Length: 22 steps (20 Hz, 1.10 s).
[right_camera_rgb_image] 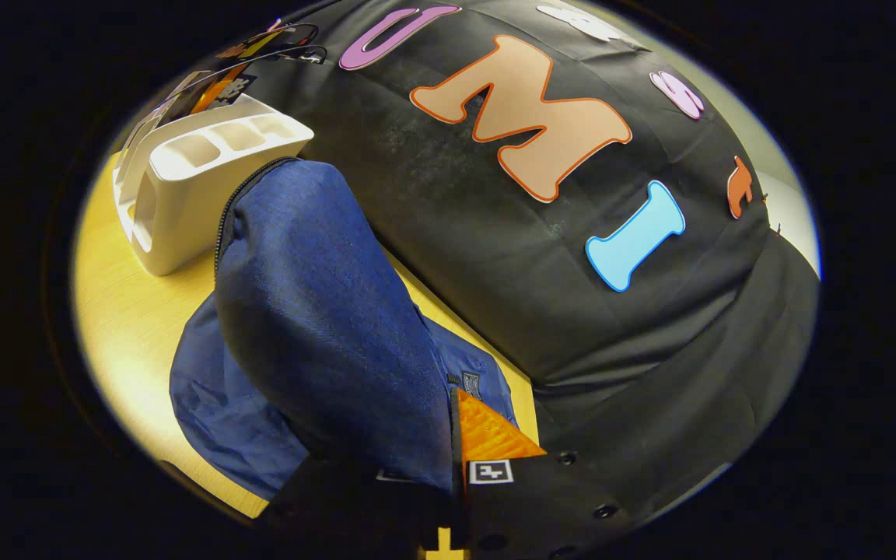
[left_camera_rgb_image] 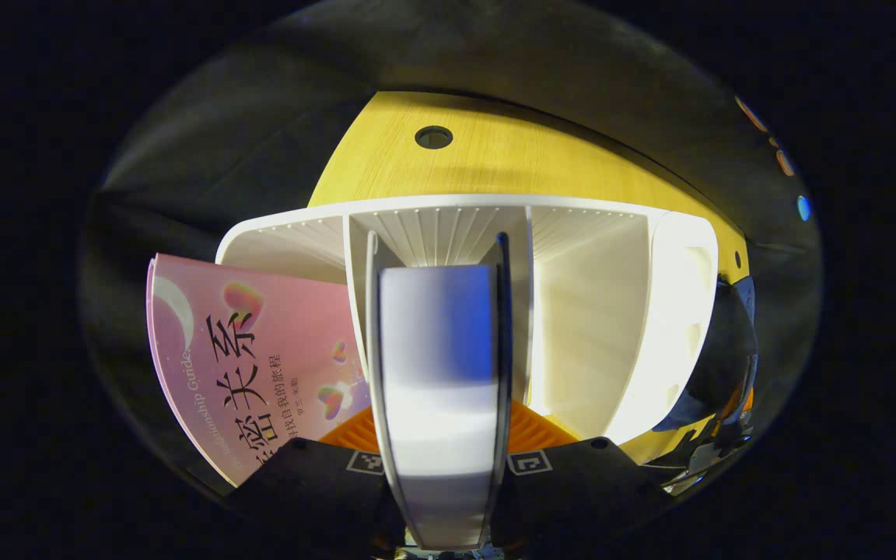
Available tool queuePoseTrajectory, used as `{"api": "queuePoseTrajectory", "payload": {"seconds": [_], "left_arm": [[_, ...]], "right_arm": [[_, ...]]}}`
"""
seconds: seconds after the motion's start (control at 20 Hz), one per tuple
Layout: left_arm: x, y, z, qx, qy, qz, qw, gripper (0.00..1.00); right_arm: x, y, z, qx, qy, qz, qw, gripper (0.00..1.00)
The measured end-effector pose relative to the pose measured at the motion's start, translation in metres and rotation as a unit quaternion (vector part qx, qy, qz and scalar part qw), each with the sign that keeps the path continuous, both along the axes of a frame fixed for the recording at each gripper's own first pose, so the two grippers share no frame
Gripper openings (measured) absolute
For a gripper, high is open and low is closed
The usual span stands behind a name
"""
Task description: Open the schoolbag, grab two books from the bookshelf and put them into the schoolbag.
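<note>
Left gripper (left_camera_rgb_image: 440, 467) pinching a thin white-and-blue book (left_camera_rgb_image: 439, 373) edge-on, one finger flat against each cover, low near the bottom edge; book standing upright in the middle slot of the white plastic bookshelf (left_camera_rgb_image: 572, 311), spine or fore-edge facing the camera, cannot tell which

Second book, a pink glossy paperback with heart motifs (left_camera_rgb_image: 261, 358), leaning out of the left slot, tilted, cover bowed; plainly thin and floppy, likely to sag if taken by a corner. Better pinched near the spine, where stiffest. Glossy cover likely slick, so a firm squeeze needed. Neither book looks heavy

White-and-blue book judged a little stiffer, holding straight between the fingers; gripped this low it could tip at the top once clear of the slot walls, so best lifted straight up

Right gripper (right_camera_rgb_image: 454, 498) pressed together on the dark blue denim-like fabric schoolbag (right_camera_rgb_image: 323, 327), a fold of cloth caught between the fingers and pulled up into a tall ridge. Zip line (right_camera_rgb_image: 234, 202) running along the raised edge near the top. Cloth soft and limp, no shape of its own; mouth likely to fall closed unless held up, so hold worth keeping while a book goes in

Schoolbag lying on the yellow wooden table (right_camera_rgb_image: 129, 311), just beside the white bookshelf (right_camera_rgb_image: 191, 179), seemingly touching at the far corner. Short carry from shelf to bag
</note>
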State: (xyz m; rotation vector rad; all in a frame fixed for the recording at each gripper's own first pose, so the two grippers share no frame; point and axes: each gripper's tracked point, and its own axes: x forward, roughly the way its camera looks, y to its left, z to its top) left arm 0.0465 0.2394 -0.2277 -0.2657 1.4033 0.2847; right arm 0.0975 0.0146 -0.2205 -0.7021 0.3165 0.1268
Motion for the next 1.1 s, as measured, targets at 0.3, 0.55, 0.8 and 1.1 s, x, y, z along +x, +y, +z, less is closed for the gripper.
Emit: {"api": "queuePoseTrajectory", "payload": {"seconds": [0.3,0.55,0.8,1.1], "left_arm": [[-0.003,-0.007,0.008,-0.008,0.002,0.019,1.0,0.4],[-0.017,-0.015,0.036,-0.015,0.002,0.032,0.999,0.4],[-0.046,-0.021,0.081,-0.019,0.0,0.053,0.998,0.4],[-0.085,-0.032,0.148,0.001,-0.02,0.068,0.998,0.4]], "right_arm": [[0.0,0.0,0.001,0.001,0.0,-0.001,1.0,0.06],[0.0,-0.003,0.004,0.011,0.0,-0.001,1.0,0.05],[0.0,-0.005,0.006,0.024,-0.002,0.006,1.0,0.06],[0.002,-0.011,0.006,0.054,0.004,0.008,0.999,0.05]]}}
